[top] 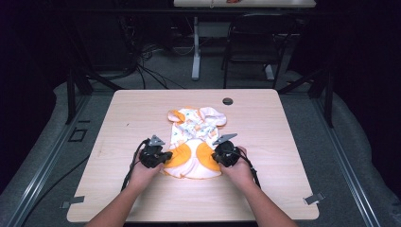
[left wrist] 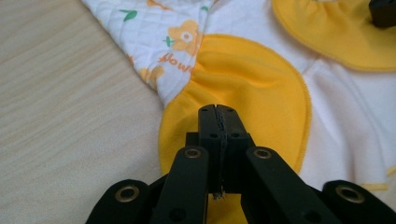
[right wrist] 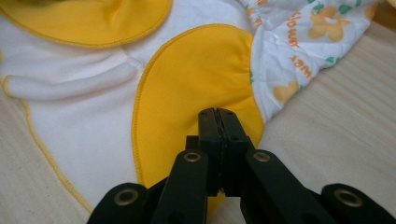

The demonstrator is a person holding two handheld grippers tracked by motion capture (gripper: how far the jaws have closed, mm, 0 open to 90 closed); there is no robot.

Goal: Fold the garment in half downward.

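The baby garment lies flat at the middle of the table, its yellow-patched hem nearest me. My left gripper sits at the left yellow patch, my right gripper at the right yellow patch. On both, the jaws are pressed together; I cannot tell whether fabric is pinched between them. I judge the step in hand to be a hem-side fold. Next move: confirm both grips, then lift evenly and carry the hem toward the collar.

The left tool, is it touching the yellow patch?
Touching: in the left gripper view the left tool sits shut, its tips pressed onto the yellow patch with no gap.
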